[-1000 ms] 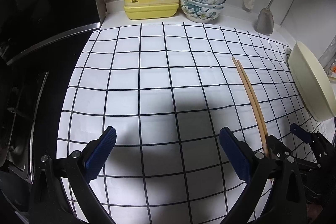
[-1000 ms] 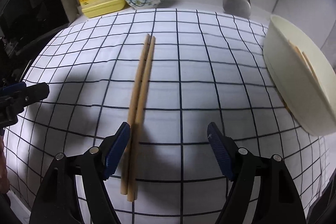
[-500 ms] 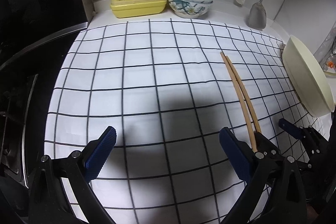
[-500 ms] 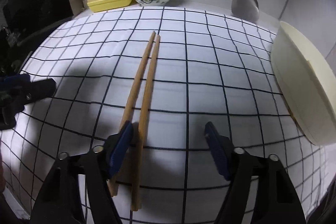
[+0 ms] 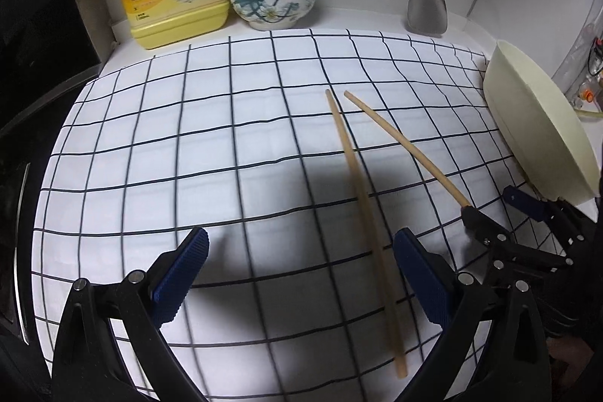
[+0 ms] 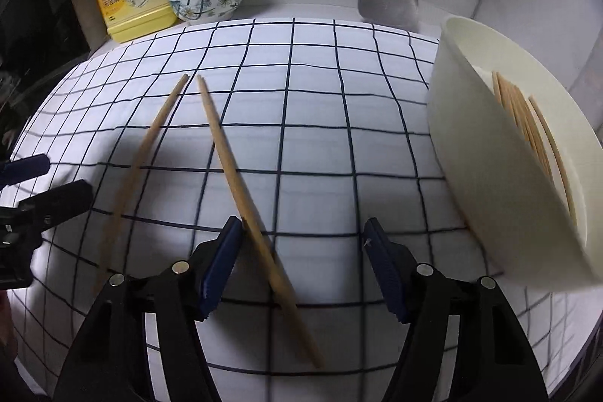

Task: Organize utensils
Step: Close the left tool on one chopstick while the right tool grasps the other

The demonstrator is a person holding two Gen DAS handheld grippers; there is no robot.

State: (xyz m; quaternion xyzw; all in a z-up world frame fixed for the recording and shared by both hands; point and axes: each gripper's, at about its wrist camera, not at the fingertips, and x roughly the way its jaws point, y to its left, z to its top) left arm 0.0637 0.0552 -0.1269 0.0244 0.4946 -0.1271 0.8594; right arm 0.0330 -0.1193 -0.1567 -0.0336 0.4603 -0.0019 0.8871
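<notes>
Two chopsticks (image 6: 226, 176) lie on the worktop (image 6: 339, 138); several more sit in the bowl (image 6: 490, 213) already. Right hand-held gripper (image 6: 301, 270) is spread around one chopstick; left hand-held gripper (image 5: 297, 281) gapes empty nearby.

The near end of one chopstick (image 5: 405, 145) is hidden behind the right gripper (image 5: 490, 215). The cream bowl (image 6: 501, 183) is cut off at the frame edge, its chopsticks (image 6: 527, 127) partly concealed by the rim.
</notes>
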